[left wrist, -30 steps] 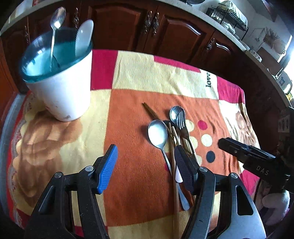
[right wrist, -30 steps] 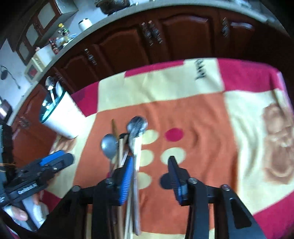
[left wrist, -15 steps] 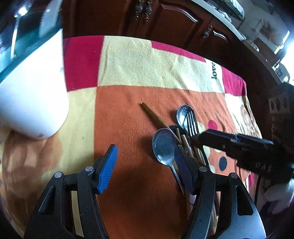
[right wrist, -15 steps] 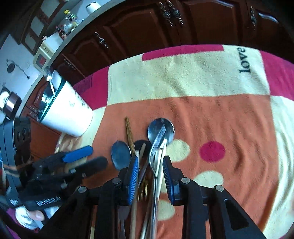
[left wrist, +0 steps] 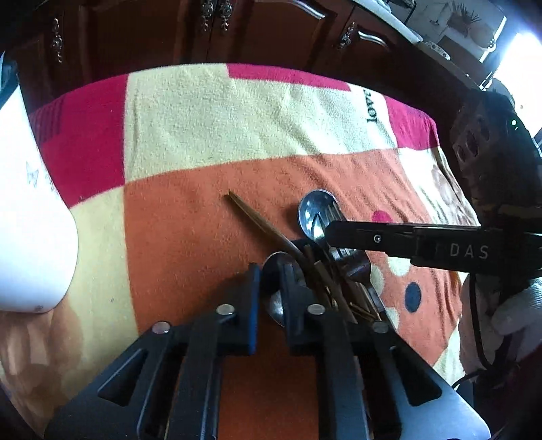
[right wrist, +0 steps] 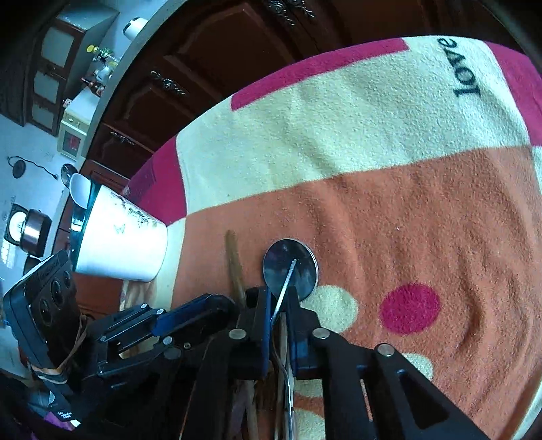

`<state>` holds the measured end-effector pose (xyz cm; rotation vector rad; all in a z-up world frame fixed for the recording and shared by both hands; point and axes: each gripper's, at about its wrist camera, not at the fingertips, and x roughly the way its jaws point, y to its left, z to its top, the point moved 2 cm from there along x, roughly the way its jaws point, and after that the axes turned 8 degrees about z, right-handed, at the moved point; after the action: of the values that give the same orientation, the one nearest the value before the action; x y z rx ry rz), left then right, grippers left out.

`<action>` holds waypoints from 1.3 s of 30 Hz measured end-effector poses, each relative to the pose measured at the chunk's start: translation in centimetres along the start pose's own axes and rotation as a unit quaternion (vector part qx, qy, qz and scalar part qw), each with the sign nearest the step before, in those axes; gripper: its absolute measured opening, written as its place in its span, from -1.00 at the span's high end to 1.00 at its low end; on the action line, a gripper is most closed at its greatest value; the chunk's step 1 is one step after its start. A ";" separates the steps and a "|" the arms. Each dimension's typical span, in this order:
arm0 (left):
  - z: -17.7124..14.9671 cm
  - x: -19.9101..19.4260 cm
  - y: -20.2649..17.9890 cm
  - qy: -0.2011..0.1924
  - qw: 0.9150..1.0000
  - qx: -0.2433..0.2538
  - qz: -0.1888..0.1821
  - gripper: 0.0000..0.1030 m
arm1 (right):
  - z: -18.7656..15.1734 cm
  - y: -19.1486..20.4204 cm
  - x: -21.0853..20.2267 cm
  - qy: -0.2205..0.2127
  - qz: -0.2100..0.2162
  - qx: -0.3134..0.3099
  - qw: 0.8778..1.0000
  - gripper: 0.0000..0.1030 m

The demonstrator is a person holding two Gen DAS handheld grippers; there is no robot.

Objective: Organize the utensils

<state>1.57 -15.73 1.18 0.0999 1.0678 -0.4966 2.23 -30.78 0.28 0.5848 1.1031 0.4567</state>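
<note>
A pile of utensils lies on the patterned cloth: wooden chopsticks (left wrist: 261, 221), a far metal spoon (left wrist: 313, 211) with a fork (right wrist: 285, 287) across it, and a nearer metal spoon (left wrist: 276, 270). My left gripper (left wrist: 271, 274) is closed down on the nearer spoon's bowl. My right gripper (right wrist: 277, 301) is closed on the fork, whose tines lie over the far spoon (right wrist: 291, 270). In the left wrist view the right gripper (left wrist: 406, 238) reaches in from the right. A white cup (right wrist: 118, 243) with a blue rim holds a spoon and stands at the left.
The cup's white wall (left wrist: 30, 220) fills the left edge of the left wrist view. Dark wooden cabinets (left wrist: 220, 30) run behind the table. The cloth (right wrist: 423, 220) extends to the right of the pile.
Both grippers moved down into the utensil pile and closed, the left on the nearer spoon, the right on the fork. The cup slid toward the left edge of view.
</note>
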 end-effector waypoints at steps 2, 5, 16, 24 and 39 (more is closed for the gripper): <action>0.0 -0.6 0.2 -0.003 1.000 -0.005 -0.010 0.94 | -0.1 -0.1 -0.5 -0.006 0.003 0.004 1.000 0.88; -0.3 -1.6 0.3 -0.013 1.000 0.000 -0.010 0.97 | -0.5 0.1 -2.0 -0.025 0.023 0.008 0.999 0.90; -0.5 -5.8 0.4 -0.045 0.999 0.007 -0.004 0.98 | -2.3 3.4 -7.2 -0.069 0.025 -0.042 0.996 0.92; -0.3 -8.8 0.8 -0.071 0.997 0.009 0.030 0.99 | -3.4 5.0 -9.5 -0.091 0.019 -0.062 0.994 0.93; -0.4 -13.8 -0.4 -0.117 0.990 0.037 0.076 0.99 | -5.1 7.8 -13.2 -0.120 0.014 -0.090 0.989 0.96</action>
<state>-4.22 -11.26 12.90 0.1834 0.8062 -0.3986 -8.03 -31.87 12.74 0.4831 0.8158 0.4900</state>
